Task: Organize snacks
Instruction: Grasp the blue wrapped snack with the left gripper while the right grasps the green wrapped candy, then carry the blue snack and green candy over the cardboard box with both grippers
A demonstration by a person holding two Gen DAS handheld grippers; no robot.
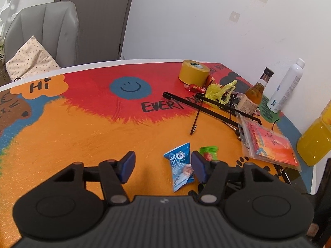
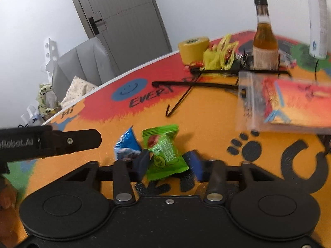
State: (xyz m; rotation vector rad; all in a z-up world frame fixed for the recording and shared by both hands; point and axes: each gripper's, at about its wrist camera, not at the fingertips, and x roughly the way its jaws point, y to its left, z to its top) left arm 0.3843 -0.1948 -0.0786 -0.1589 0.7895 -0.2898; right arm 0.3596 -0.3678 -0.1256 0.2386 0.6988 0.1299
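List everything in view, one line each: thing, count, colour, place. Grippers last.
green snack packet: 1, green, between right fingers
blue snack packet: 1, blue, table, beside it
tape roll: 1, yellow, far side
plastic bag: 1, yellow, by tape
glass bottle: 1, amber, upright
spray bottle: 1, white, near wall
zip pouch: 1, clear, red contents
juice bottle: 1, yellow, table edge
chair: 1, grey, behind table
left gripper: open
right gripper: around green packet; grip unclear

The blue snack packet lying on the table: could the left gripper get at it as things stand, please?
Probably yes. The blue snack packet lies flat beside the open left gripper's right finger, with nothing on top. The green snack packet lies close alongside and may get nudged.
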